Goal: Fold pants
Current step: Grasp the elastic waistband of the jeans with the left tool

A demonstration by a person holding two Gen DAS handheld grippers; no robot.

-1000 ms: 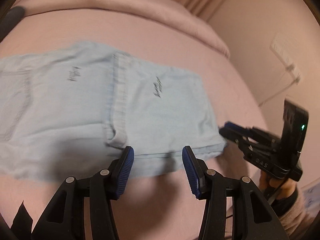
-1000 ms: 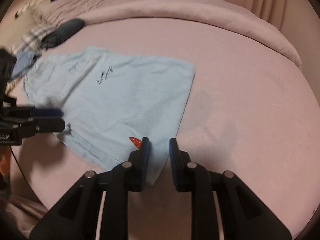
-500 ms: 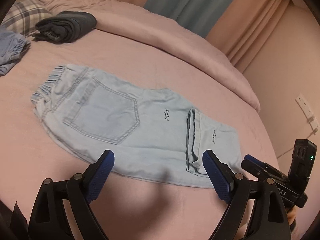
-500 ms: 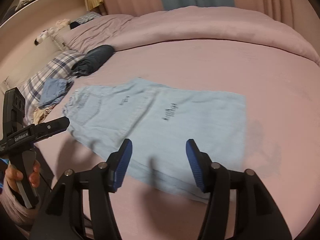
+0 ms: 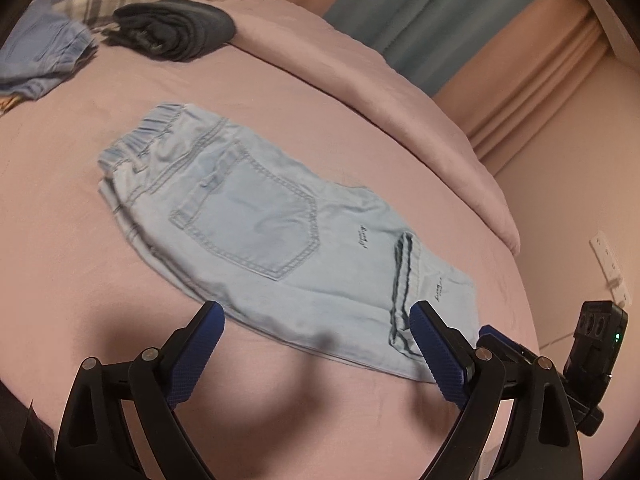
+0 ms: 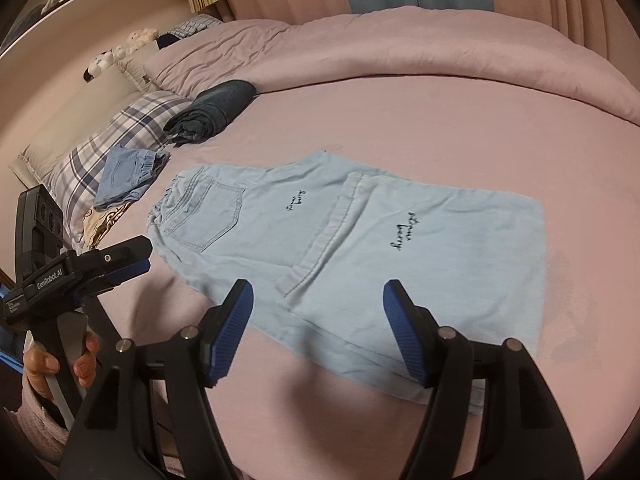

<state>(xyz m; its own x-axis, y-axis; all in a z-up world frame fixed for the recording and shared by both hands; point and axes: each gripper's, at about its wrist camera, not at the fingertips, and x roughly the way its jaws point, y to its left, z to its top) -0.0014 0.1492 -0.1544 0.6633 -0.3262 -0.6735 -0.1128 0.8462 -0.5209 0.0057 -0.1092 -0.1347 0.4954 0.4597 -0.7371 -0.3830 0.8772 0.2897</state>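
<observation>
My left gripper (image 5: pixel 316 350) has its blue-padded fingers (image 5: pixel 196 354) spread wide with nothing between them but bare sheet; it hangs above the bed, just short of the near edge of the garment. My right gripper (image 6: pixel 318 330) is equally wide apart and holds nothing, its fingers (image 6: pixel 404 336) poised above the near edge of the folded leg end.

Ahead of both lie the light blue denim pants with an elastic waistband and a stitched back pocket (image 5: pixel 280 232), flat on the pink bed sheet (image 5: pixel 80 260). In the left view the waistband is at the far left and the leg end runs down to the right, where the cuff is folded back over the legs, its hem showing as a dark stitched band just beyond my right-hand finger pad. In the right view the same folded-over panel sits directly ahead between the finger pads, small dark embroidered script on it and on the layer beneath.

Further off, a rolled dark grey garment (image 6: pixel 212 114) rests near the bunched pink duvet (image 6: pixel 360 48). A folded pair of blue shorts (image 6: pixel 128 176) lies against a plaid pillow (image 6: pixel 112 136).
</observation>
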